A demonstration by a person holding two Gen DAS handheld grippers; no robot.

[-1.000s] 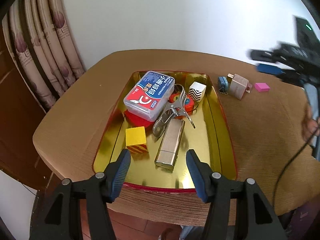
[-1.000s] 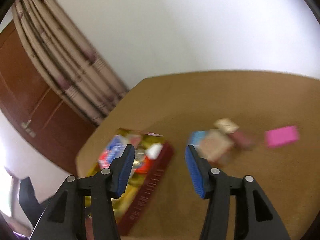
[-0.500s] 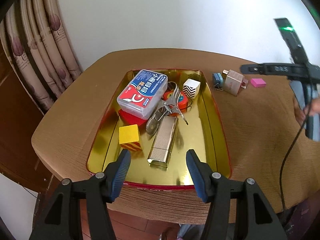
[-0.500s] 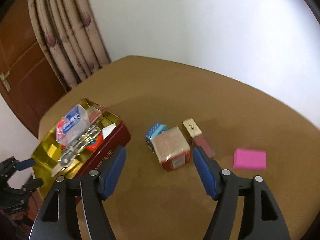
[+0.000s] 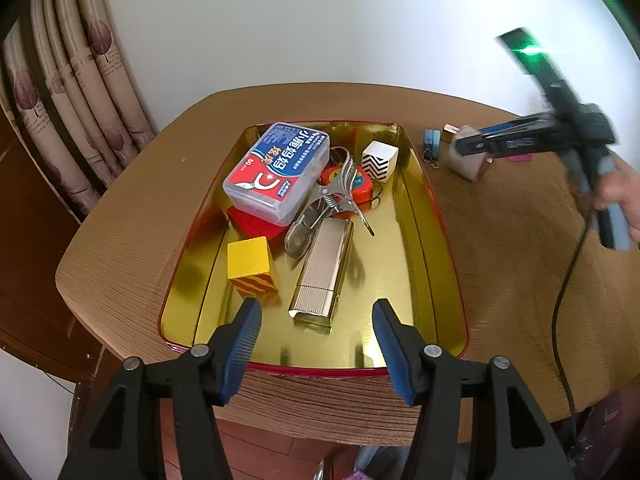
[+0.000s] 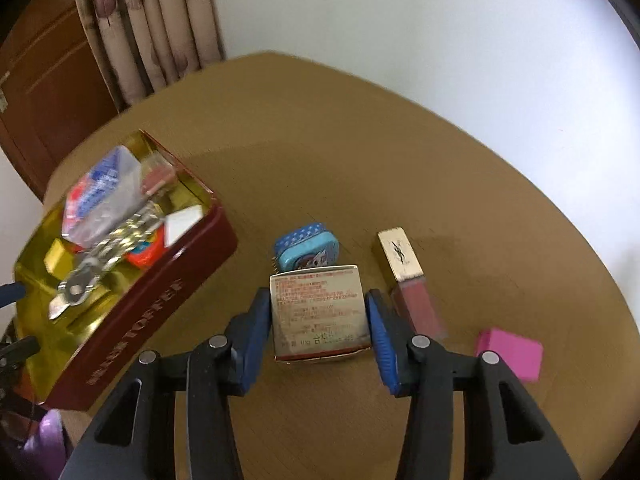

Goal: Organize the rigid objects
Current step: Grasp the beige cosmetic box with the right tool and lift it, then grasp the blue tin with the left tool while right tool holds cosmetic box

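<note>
The small square cardboard box with a gold rim and red printed text (image 6: 320, 314) lies flat on the brown wood-grain worktop (image 6: 360, 152). I take it as the thing of the present step and as the landmark for all the rest. The right gripper (image 6: 319, 330) has it directly between its two blue pads, one pad at the left side of this box and one at the right side. The jaws are closing on it at this moment. The pads look to be at the box walls or almost there, but I cannot tell if they already press, so I do not count it as a firm hold.

The box is nearly square, so no long axis matters here. What matters is that its two side walls run parallel to the pads, and they seem well aligned.

Just behind the box, touching or nearly touching its far edge, sits a small blue tin with a picture on its lid (image 6: 307, 251). To the right of the box, close to the right pad, lies a gold-capped lip gloss tube with pink content (image 6: 408, 280), and further right a pink rectangular block (image 6: 510, 353).

To the left of the box, apart from it, stands the red tin tray with gold inside (image 6: 160, 304), already holding several things. I judge it to be the place where the box should go.

The left gripper (image 5: 316, 346) hangs spread and empty over the near end of that tray, well apart from the box. So the right hand is clearly the nearer one.
</note>
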